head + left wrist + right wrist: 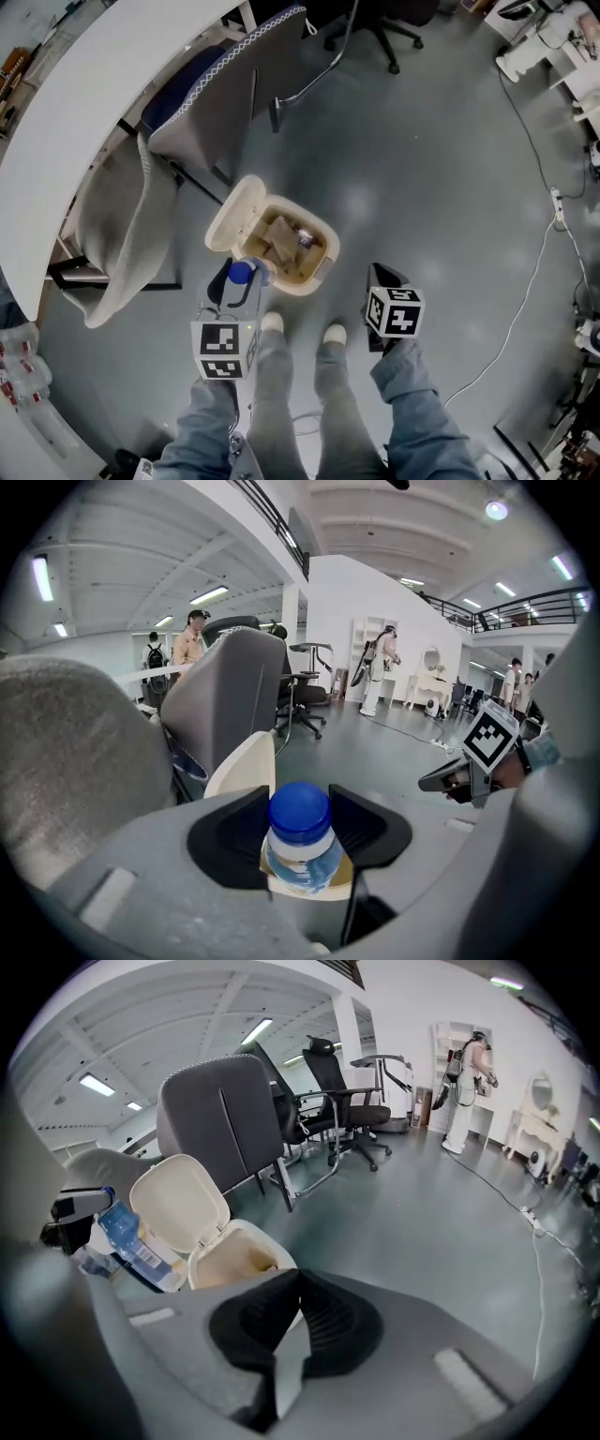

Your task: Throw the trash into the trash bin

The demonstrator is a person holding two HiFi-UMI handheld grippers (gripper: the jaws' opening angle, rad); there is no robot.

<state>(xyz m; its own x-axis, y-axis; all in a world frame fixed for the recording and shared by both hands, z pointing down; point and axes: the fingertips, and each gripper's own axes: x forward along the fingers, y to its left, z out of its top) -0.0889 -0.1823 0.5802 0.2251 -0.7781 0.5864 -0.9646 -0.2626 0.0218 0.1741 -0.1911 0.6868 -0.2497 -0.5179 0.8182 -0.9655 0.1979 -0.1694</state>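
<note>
My left gripper (pixel 300 829) is closed on the neck of a plastic bottle (pixel 300 814). The bottle is clear, with a round blue cap and a pale blue label. It is at the left near side of the open trash bin (pixel 322 265), just beside the rim. In the head view only the blue cap shows, because the gripper covers the body. In the left gripper view the lower part of the bottle is cut off by the jaws, and of the bin I see only the raised cream lid (pixel 246 762). The right gripper view shows the bottle from the side, with a white patch of print on its label that I cannot read. Only the head view looks into the bin, where brown trash lies. My right gripper (pixel 299 1279), to the right of the bin, has its jaws together with nothing between them, and they hide part of the bin's mouth.
</note>
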